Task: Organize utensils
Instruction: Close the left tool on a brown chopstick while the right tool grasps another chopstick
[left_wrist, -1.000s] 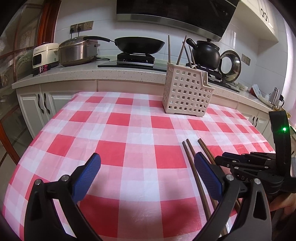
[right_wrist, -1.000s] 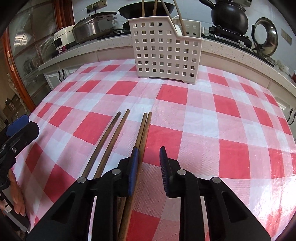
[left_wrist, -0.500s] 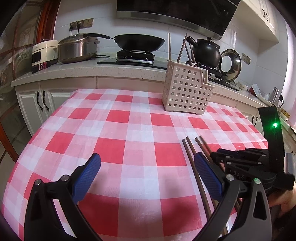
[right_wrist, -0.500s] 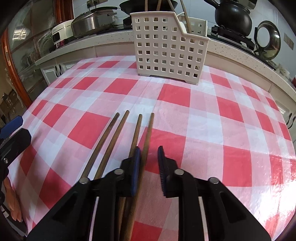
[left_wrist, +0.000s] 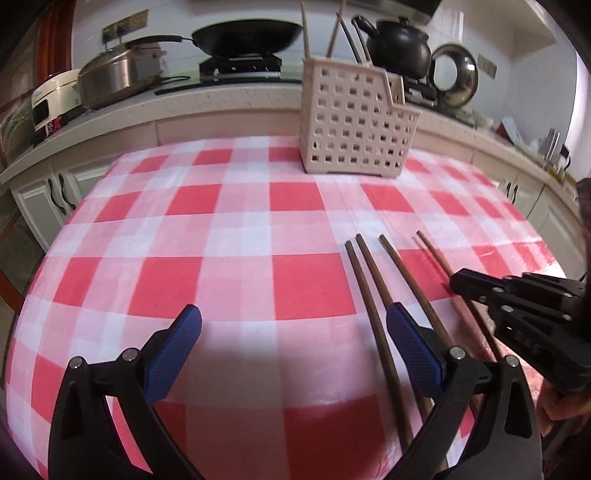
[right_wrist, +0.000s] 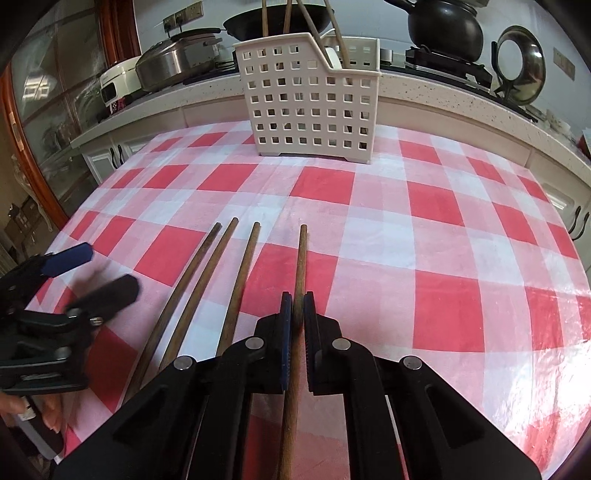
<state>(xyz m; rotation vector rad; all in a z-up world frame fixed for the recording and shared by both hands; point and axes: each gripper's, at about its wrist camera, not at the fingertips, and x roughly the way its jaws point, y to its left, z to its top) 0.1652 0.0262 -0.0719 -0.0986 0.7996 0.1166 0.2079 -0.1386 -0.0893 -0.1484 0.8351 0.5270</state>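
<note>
Gripping one chopstick (right_wrist: 300, 273) between clenched right gripper (right_wrist: 297, 308) fingers; seemingly lifted; left gripper (left_wrist: 293, 332) released, beside three chopsticks (left_wrist: 373, 291).

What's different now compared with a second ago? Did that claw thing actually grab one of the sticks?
Yes. The right gripper closed its jaws on the rightmost chopstick, which has shifted away from the other three chopsticks. Those three lie on the checked tablecloth as before. The left gripper stayed open and empty, and the white basket has not moved.
</note>
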